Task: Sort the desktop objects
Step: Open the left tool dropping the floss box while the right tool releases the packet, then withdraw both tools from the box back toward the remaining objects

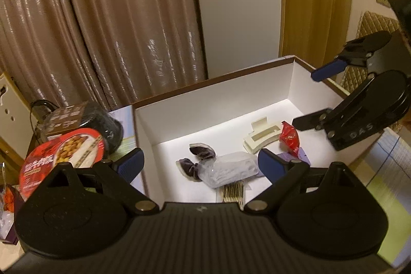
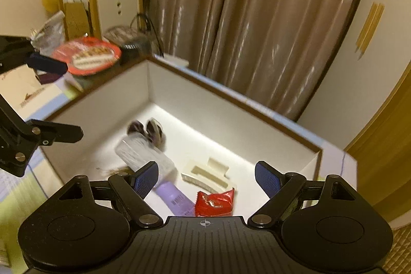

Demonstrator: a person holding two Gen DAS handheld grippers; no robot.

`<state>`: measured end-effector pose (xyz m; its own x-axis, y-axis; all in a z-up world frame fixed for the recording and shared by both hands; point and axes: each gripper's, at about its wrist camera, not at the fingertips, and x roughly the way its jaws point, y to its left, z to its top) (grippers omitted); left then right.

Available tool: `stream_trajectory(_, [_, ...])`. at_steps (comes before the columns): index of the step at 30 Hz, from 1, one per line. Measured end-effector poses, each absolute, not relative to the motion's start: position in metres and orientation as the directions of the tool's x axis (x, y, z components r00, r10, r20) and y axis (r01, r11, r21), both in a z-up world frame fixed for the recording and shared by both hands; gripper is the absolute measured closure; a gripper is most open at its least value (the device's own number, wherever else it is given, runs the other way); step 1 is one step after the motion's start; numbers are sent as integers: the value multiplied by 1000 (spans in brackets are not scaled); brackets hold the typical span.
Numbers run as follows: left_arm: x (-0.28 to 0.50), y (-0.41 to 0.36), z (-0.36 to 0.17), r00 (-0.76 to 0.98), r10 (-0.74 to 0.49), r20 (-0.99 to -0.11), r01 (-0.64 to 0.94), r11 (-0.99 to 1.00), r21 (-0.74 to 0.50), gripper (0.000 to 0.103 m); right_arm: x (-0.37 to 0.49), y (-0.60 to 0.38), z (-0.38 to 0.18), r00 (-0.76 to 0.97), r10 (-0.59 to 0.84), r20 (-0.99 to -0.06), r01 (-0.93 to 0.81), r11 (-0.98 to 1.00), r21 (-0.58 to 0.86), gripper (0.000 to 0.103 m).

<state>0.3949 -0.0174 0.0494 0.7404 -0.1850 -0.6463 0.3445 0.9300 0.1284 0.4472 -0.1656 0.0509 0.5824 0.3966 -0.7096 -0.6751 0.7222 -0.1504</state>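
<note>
Hovering over the white box (image 1: pixel 213 107), both grippers hang with nothing in them: the left gripper (image 1: pixel 200 163) has its blue-padded fingers (image 1: pixel 132 162) spread wide, and the right gripper (image 2: pixel 206 177) is spread just as wide, its fingers bare of any load. The box looks like the collecting place, since several small things already lie loose on its floor: a cream hair claw (image 1: pixel 260 138), a red snack packet (image 1: pixel 290 138), a clear-wrapped bundle (image 1: pixel 228 168) with a dark velvet bow (image 1: pixel 195 161) touching its end, a purple bottle (image 2: pixel 174 199) seen from the right wrist, and a bunch of thin sticks (image 1: pixel 232 193) near the front wall. They lie scattered and overlapping, as dropped things would, not arranged. Outside the box, on the table to the left, a red-lidded instant noodle bowl (image 1: pixel 61 158) leans against a dark package (image 1: pixel 84 120); whether those belong to the sorting I cannot tell. With both pairs of fingers apart above the box, the scene fits either a release just made or a reach for something inside
</note>
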Motion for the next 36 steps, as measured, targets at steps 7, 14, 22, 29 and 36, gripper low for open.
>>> stream_trajectory(7, [348, -6, 66, 759, -170, -629, 317, 939, 129, 10, 394, -167, 77, 620, 429, -657, -683, 708, -182, 18])
stream_trajectory(14, [291, 2, 69, 766, -156, -624, 295, 947, 125, 10, 328, -172, 76, 624, 446, -642, -699, 686, -203, 18])
stream_trajectory(22, [219, 17, 56, 753, -131, -645, 262, 959, 111, 10, 253, -186, 46, 570, 438, -696, -705, 695, -140, 18])
stream_trajectory(29, [158, 26, 38, 718, -135, -683, 239, 969, 60, 10, 201, -196, 23, 528, 413, -742, -702, 704, -107, 18])
stream_trajectory(36, [113, 27, 24, 686, -152, -712, 208, 978, -8, 10, 168, -207, 11, 500, 389, -774, -689, 720, -83, 18])
